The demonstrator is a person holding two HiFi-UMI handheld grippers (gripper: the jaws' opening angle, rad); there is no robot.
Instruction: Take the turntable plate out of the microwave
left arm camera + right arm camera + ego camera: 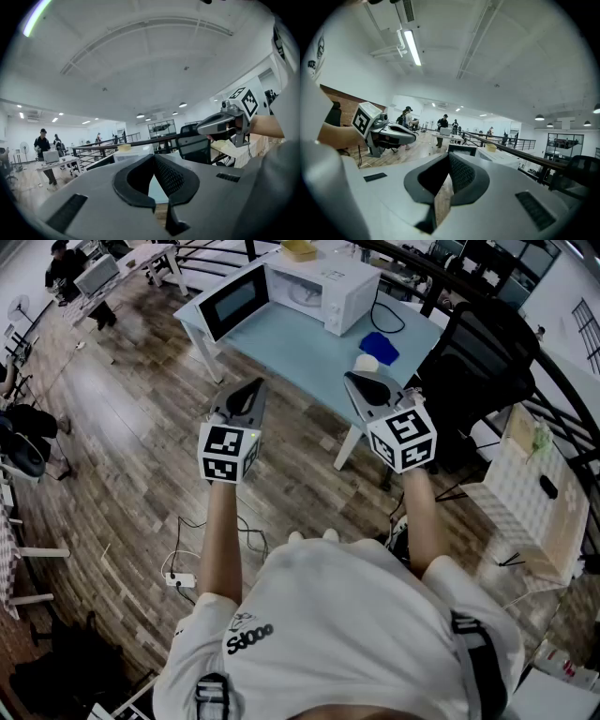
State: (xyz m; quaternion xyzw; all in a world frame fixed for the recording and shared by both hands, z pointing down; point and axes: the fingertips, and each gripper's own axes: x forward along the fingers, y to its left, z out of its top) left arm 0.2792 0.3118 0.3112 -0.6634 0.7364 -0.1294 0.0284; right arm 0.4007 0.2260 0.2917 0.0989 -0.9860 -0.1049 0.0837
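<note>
Closest in, the left tongs (249, 395) and the right tongs (364, 385) are held out side by side at arm's length. Both are squeezed fully together with nothing between them, above the wooden floor (141, 427) by the near edge of the table (309, 352). A white lump (367, 363) and a blue cloth (380, 346) lie on the table's right side. Farther back stands the microwave (349, 292), its door (232, 301) swung open to the left, with the turntable plate (305, 293) lying inside the cavity
</note>
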